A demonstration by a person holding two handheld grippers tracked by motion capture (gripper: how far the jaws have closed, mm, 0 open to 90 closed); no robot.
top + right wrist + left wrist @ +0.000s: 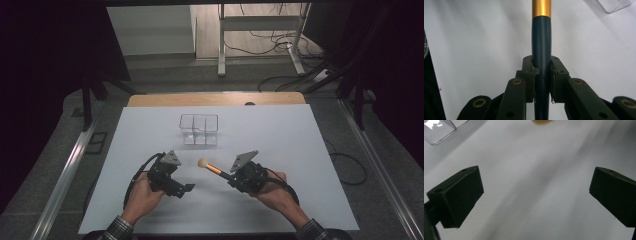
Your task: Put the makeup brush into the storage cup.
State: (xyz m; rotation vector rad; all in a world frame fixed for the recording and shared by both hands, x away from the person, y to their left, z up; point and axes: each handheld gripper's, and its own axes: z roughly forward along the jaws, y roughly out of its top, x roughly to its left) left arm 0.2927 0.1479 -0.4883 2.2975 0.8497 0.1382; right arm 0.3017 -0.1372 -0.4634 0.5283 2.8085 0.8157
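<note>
Dark-handled brush [214, 169], gold ferrule, tan bristles, in R tool [231, 176].

Left gripper [187, 188] jaws spread wide, nothing between. Right gripper [226, 176] jaws clamped tight, pointing toward left gripper.

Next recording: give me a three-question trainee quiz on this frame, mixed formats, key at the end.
1. True or false: the left tongs are clamped on the makeup brush.
2. Multiple choice: where does the brush's bristle head point in the high view? A) towards the left tongs B) towards the right edge of the white mat C) straight down into the clear divided box
3. Fill in: the right tongs grip the brush on its dark ____, below the gold band.

Key
1. False: the left tongs stand wide open with nothing between them; the right tongs hold the brush.
2. A
3. handle
</note>
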